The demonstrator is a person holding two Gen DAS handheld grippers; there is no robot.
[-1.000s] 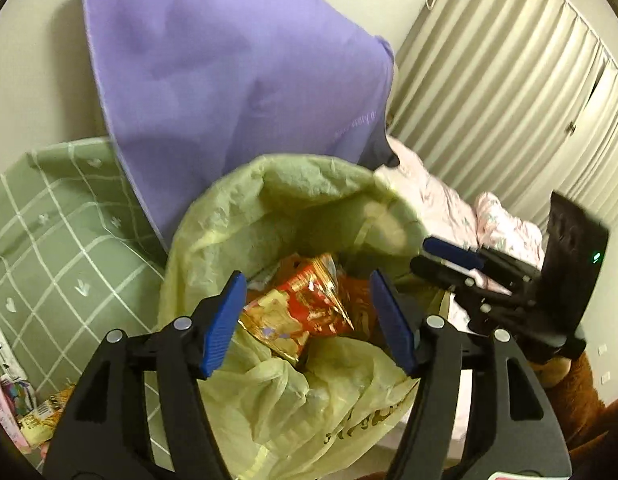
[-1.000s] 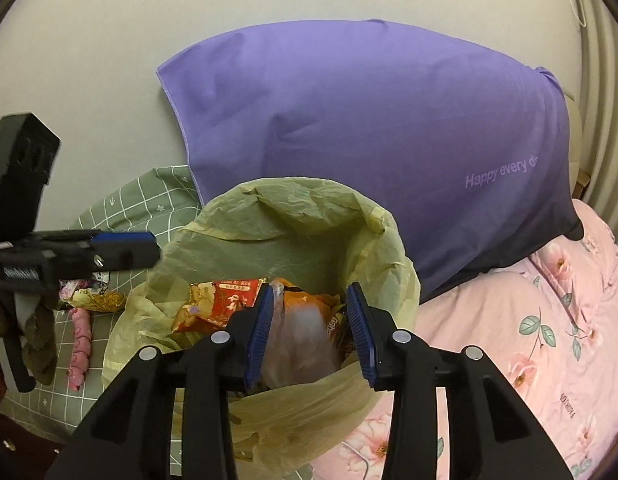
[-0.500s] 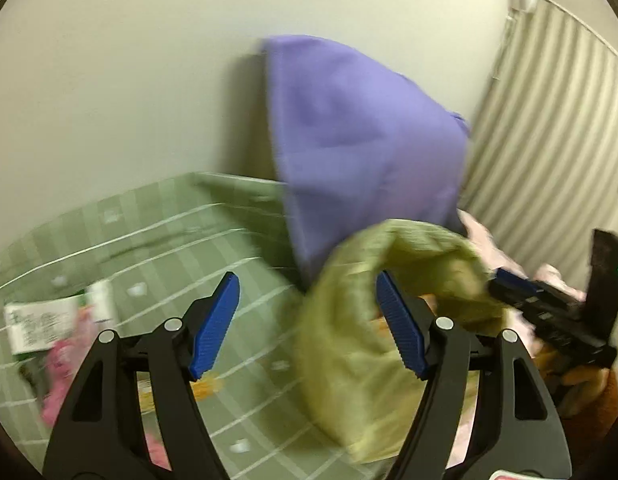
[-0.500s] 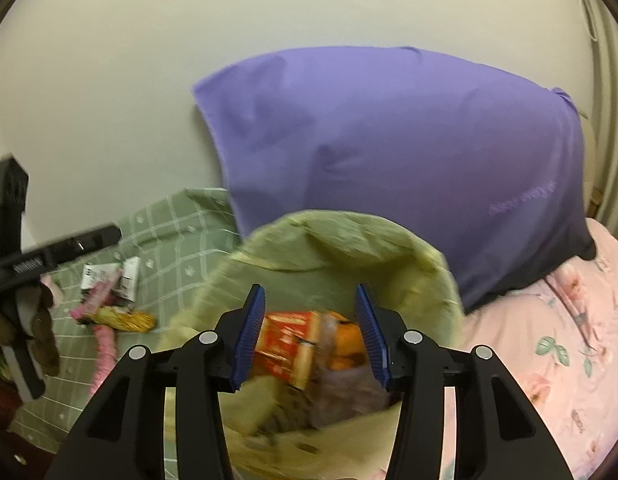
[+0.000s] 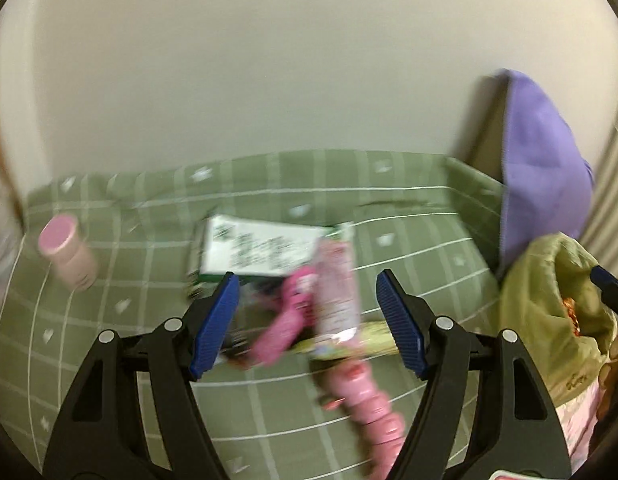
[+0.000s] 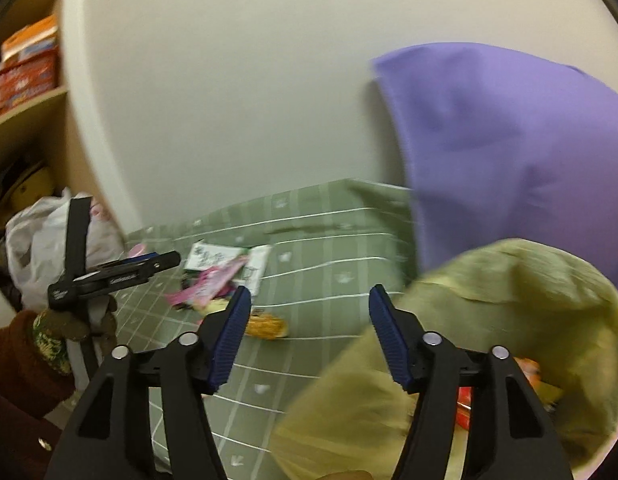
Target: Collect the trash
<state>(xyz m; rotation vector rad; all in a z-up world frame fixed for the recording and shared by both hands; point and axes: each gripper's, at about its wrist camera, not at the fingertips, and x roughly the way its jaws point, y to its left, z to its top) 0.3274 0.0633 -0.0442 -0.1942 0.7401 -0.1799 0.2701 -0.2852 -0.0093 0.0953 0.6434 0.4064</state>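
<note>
Left hand-held gripper [image 5: 307, 322] hangs wide open, empty, above the wrapper pile [image 5: 309, 292] on the green checked sheet [image 5: 409, 216]. Pile looks like a white-green carton [image 5: 261, 250], pink wrappers and a pink segmented pack [image 5: 369, 404]; blurred, so hard to be sure. Pink bottle [image 5: 67, 252] lies well left of the pile. Yellow-green trash bag [image 6: 489, 320] sits right of the pile, against the purple pillow [image 6: 509, 152], with orange packets inside. Right hand-held gripper [image 6: 309, 330] is wide open, empty, near the bag's left rim.
</note>
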